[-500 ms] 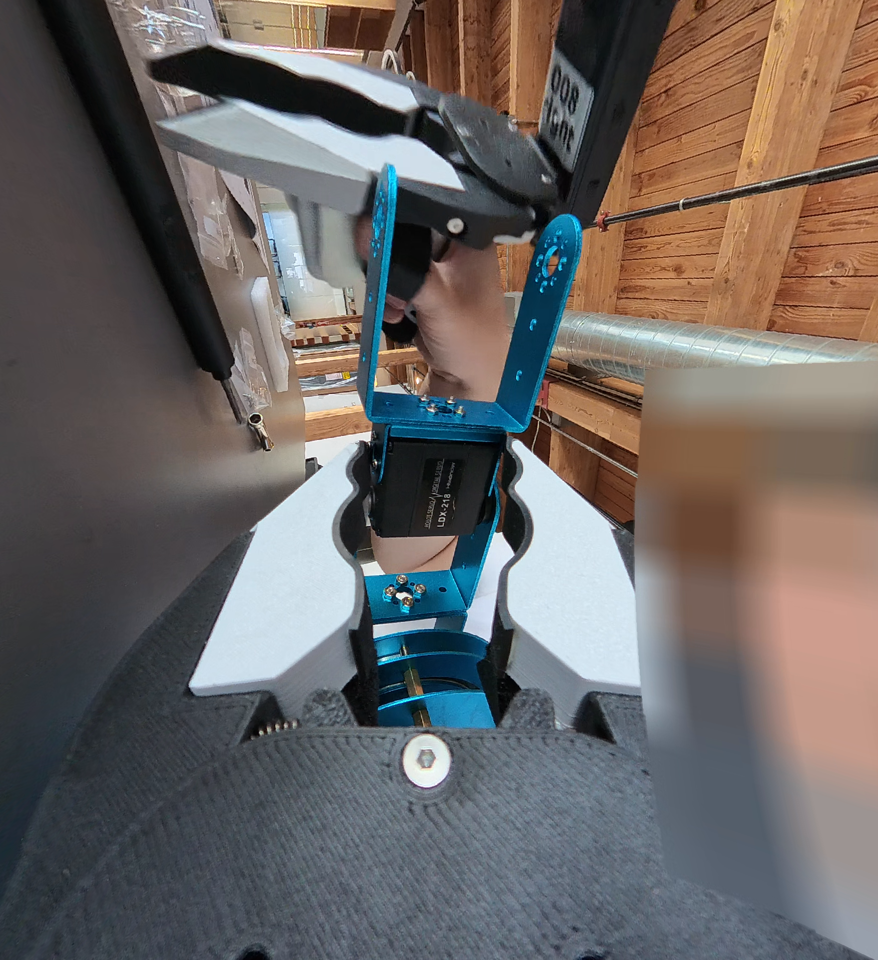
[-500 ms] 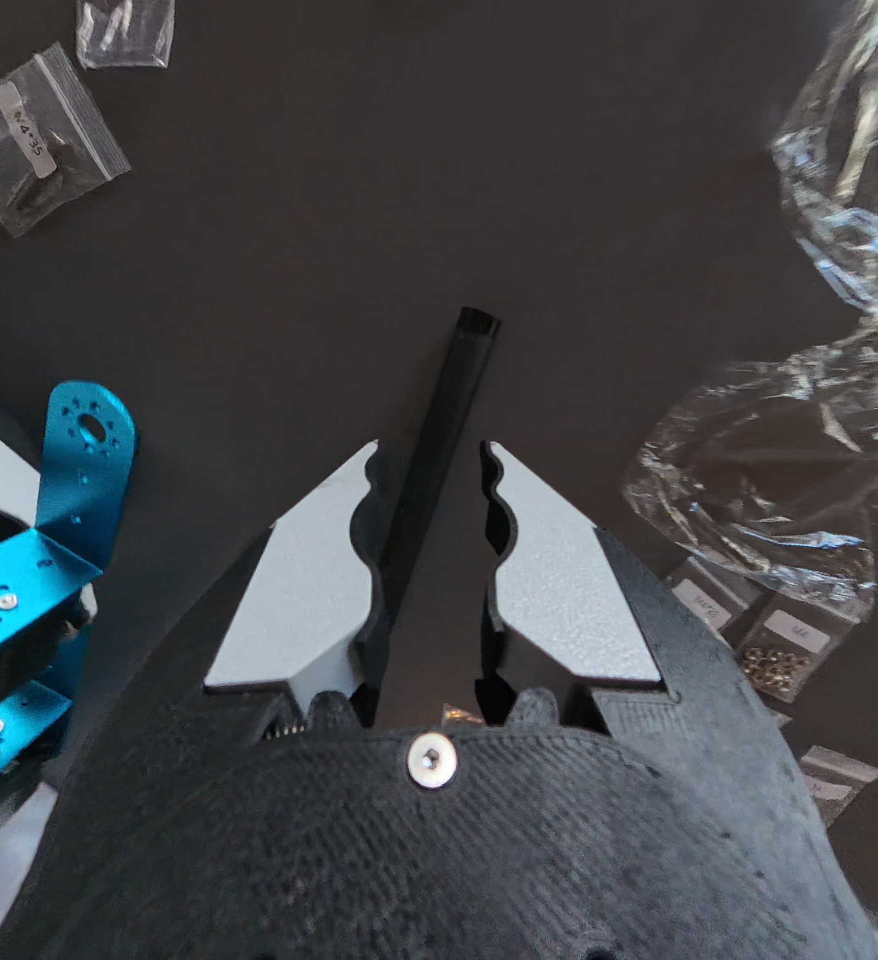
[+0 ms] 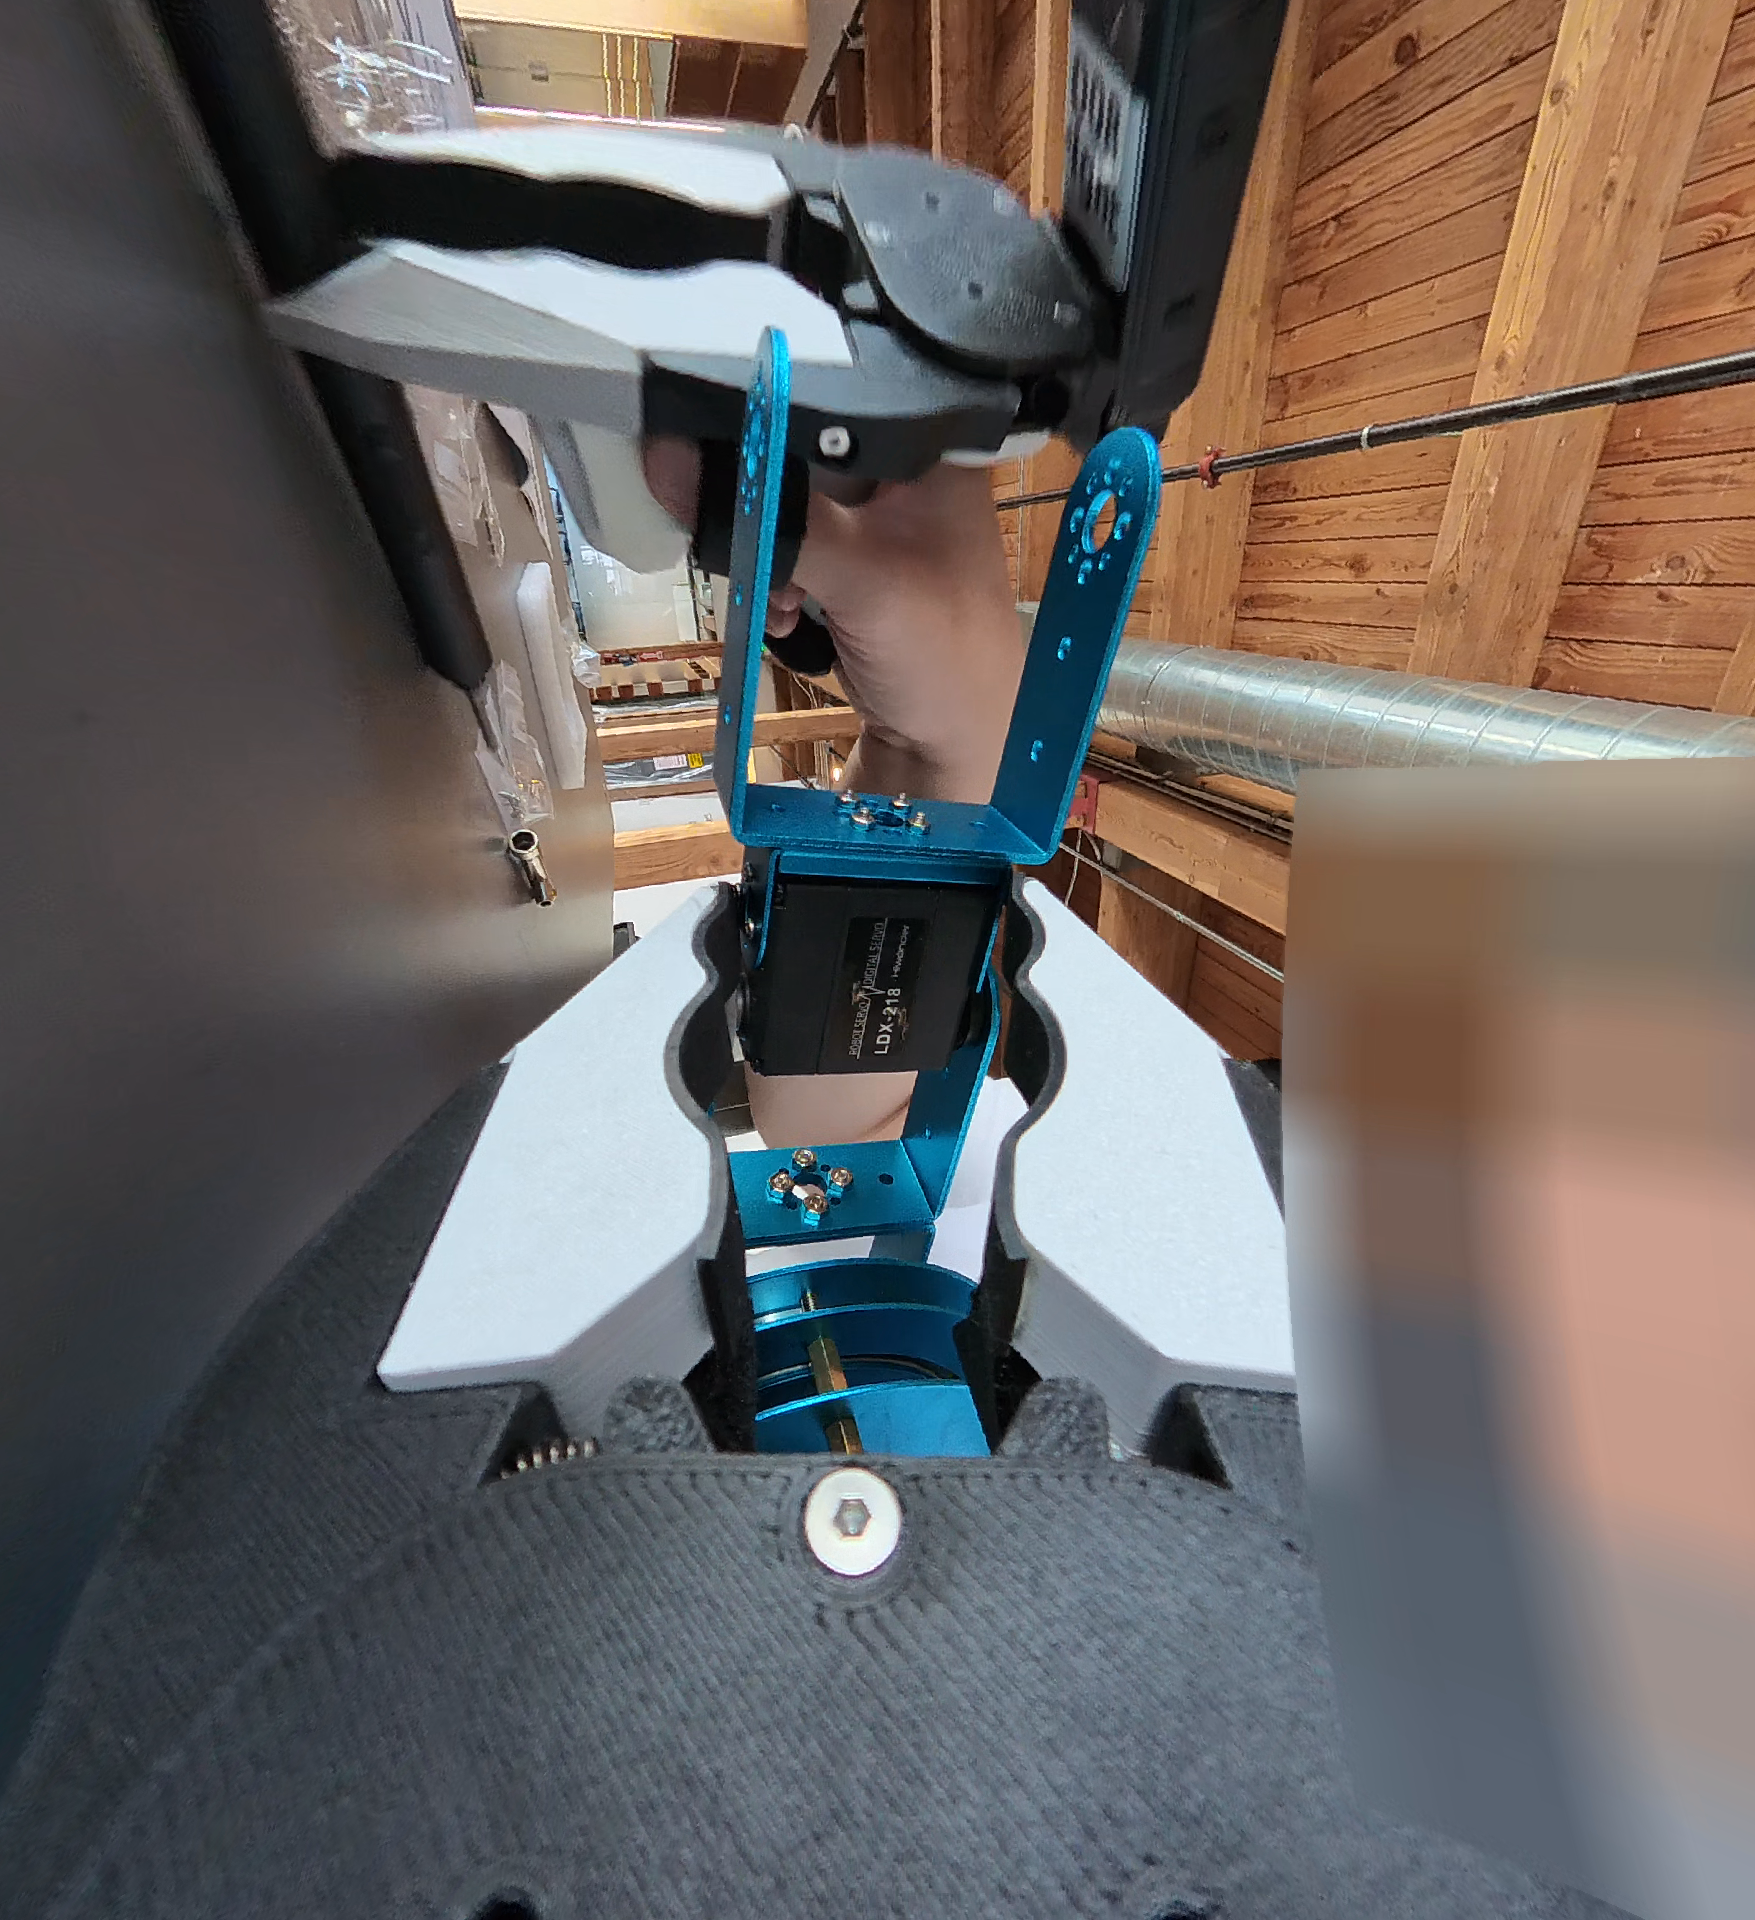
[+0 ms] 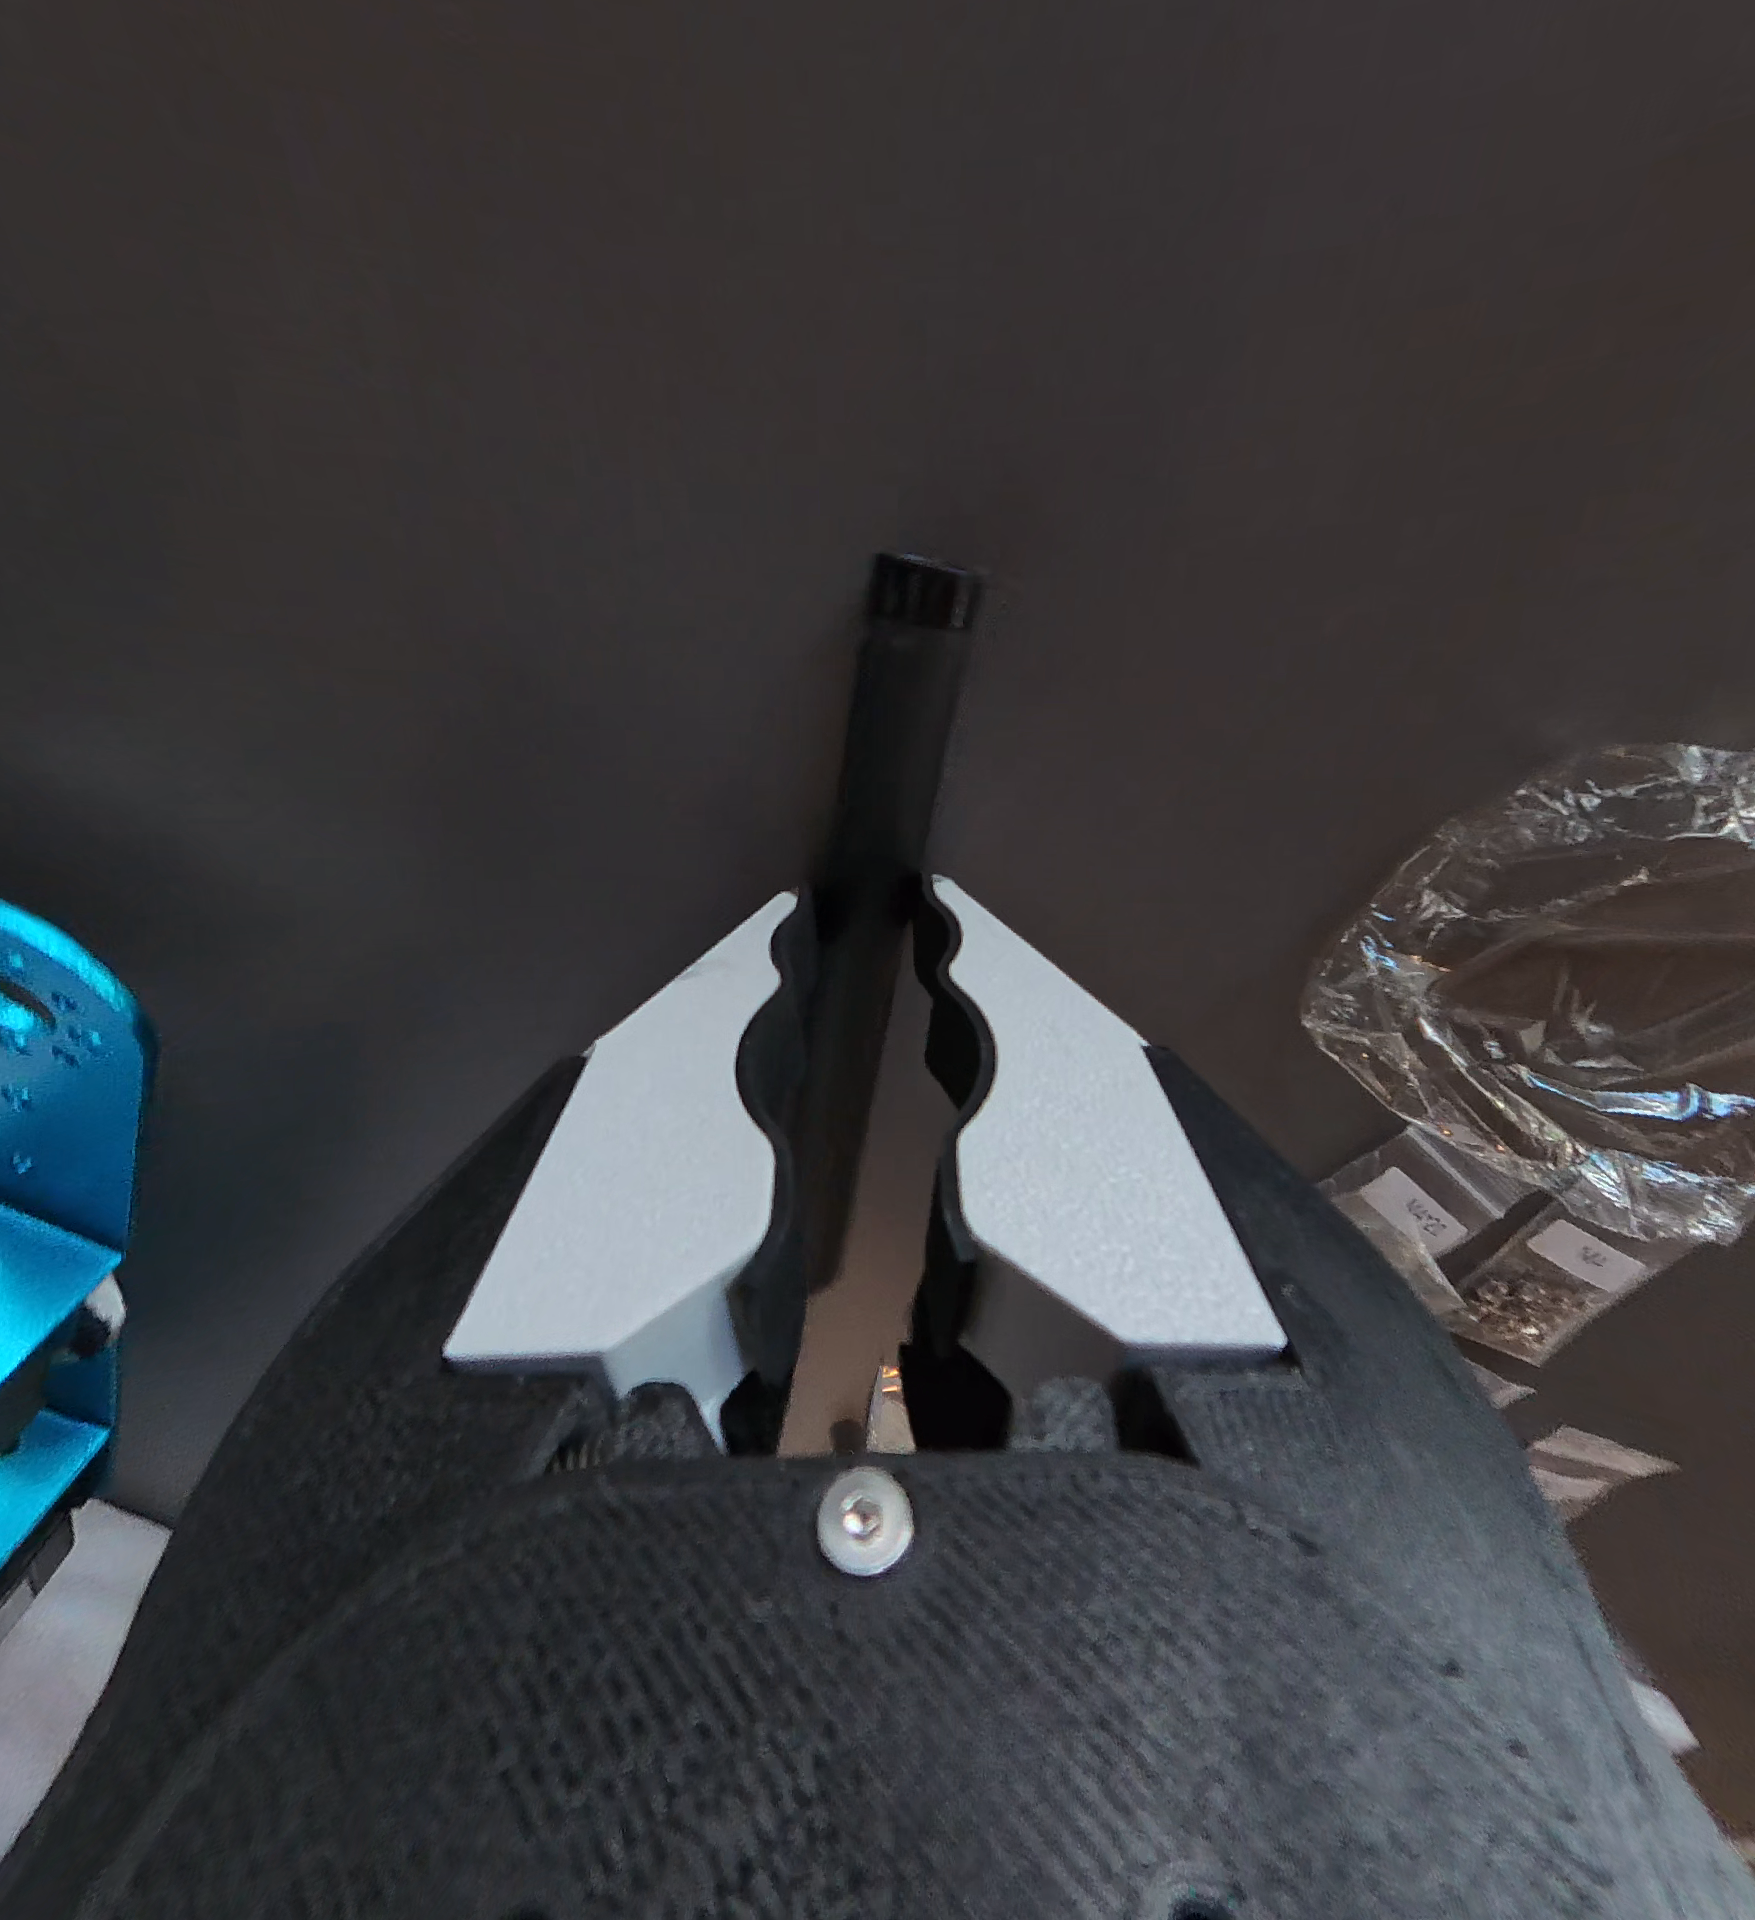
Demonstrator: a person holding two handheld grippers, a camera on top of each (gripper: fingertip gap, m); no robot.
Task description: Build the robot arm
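Observation:
My left gripper [image 3: 868, 904] is shut on a blue metal bracket assembly [image 3: 1070, 644] with a black servo [image 3: 873, 987] and holds it off the dark table [image 4: 852, 312]. The assembly's forked upper bracket points away from me. My right gripper [image 4: 865, 888] is closed around a long black-handled tool [image 4: 904, 727] that lies on the table; both fingers meet the handle, whose far end sticks out past the fingertips. In the left wrist view the right gripper [image 3: 333, 239] reaches onto that tool [image 3: 385, 520], held by a person's hand [image 3: 914, 623]. The blue assembly also shows at the left edge of the right wrist view [image 4: 11, 1039].
Crumpled clear plastic [image 4: 1579, 966] and small labelled bags of hardware [image 4: 1507, 1278] lie on the table right of the right gripper. The tool's metal tip [image 3: 530, 862] shows in the left wrist view. A wooden wall and a silver duct [image 3: 1372, 707] stand behind.
The right gripper's fingers have narrowed from open to closed on the black tool, and it has moved in so the tool lines up between them. The left gripper still holds the blue assembly.

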